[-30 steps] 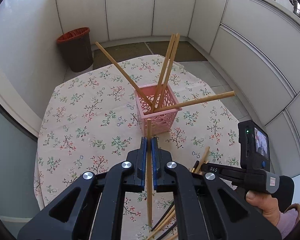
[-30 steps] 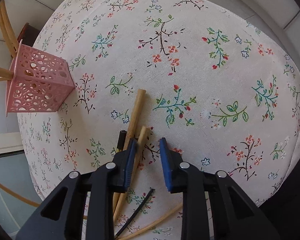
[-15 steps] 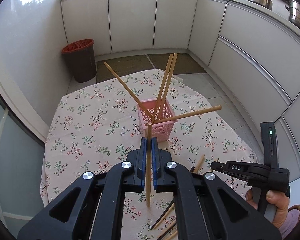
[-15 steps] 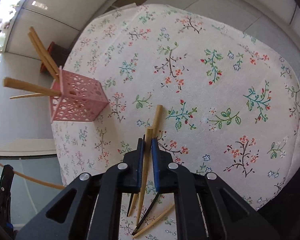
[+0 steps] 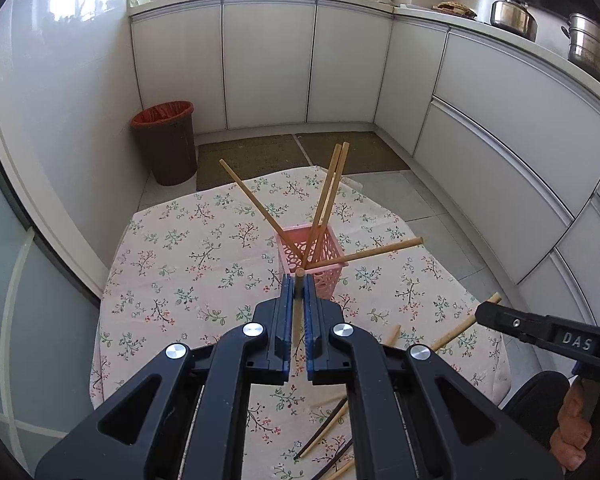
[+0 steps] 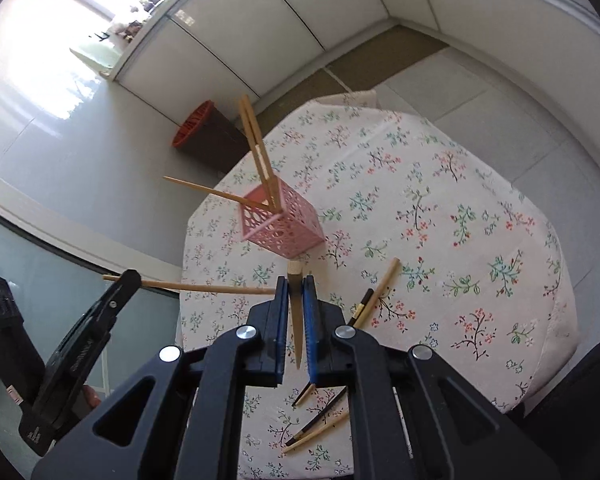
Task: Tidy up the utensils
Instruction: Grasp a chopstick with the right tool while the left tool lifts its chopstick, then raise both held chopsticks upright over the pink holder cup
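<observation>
Low in each wrist view, your left gripper [image 5: 299, 280] pinches one chopstick [image 5: 297, 316], and your right gripper [image 6: 296, 280] pinches another [image 6: 296, 320]. Beyond them, loose chopsticks [image 6: 320, 420] lie on the floral surface [image 6: 480, 220]. Further off, mid-frame, the pink basket [image 5: 324, 256] holds four sticks [image 5: 324, 200] fanned outward. A bin [image 5: 168, 140] stands upper left.

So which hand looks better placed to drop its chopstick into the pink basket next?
Left, probably. The left gripper holds its chopstick right before the pink basket; the right gripper is farther back.
</observation>
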A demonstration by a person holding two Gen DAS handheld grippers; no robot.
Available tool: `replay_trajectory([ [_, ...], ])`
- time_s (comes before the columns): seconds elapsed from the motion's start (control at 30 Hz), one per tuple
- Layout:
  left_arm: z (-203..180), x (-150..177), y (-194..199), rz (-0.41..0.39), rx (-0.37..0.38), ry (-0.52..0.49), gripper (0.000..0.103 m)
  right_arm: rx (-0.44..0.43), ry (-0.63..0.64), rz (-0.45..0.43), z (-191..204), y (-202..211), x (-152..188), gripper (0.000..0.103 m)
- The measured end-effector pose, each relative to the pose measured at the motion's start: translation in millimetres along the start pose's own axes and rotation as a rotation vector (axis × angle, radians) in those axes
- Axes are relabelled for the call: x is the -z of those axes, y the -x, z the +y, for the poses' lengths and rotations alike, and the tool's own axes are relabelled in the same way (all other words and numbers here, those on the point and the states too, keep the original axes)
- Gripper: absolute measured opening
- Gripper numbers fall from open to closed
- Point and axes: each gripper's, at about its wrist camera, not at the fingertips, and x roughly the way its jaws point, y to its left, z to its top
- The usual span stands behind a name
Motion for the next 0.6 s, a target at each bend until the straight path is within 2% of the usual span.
replay_trajectory([
  [0.37, 5.6, -4.7, 34.7, -0.083, -0.013, 0.035, 0.004, -0.027, 0.150, -0.165, 40.7, 63.3, -18.1, 0.008],
  [0.6, 4.7, -13.0, 57.2, -0.143, -0.012, 0.055, 0.004, -0.041, 0.197, -0.220, 56.3, 84.4, -27.4, 0.008],
])
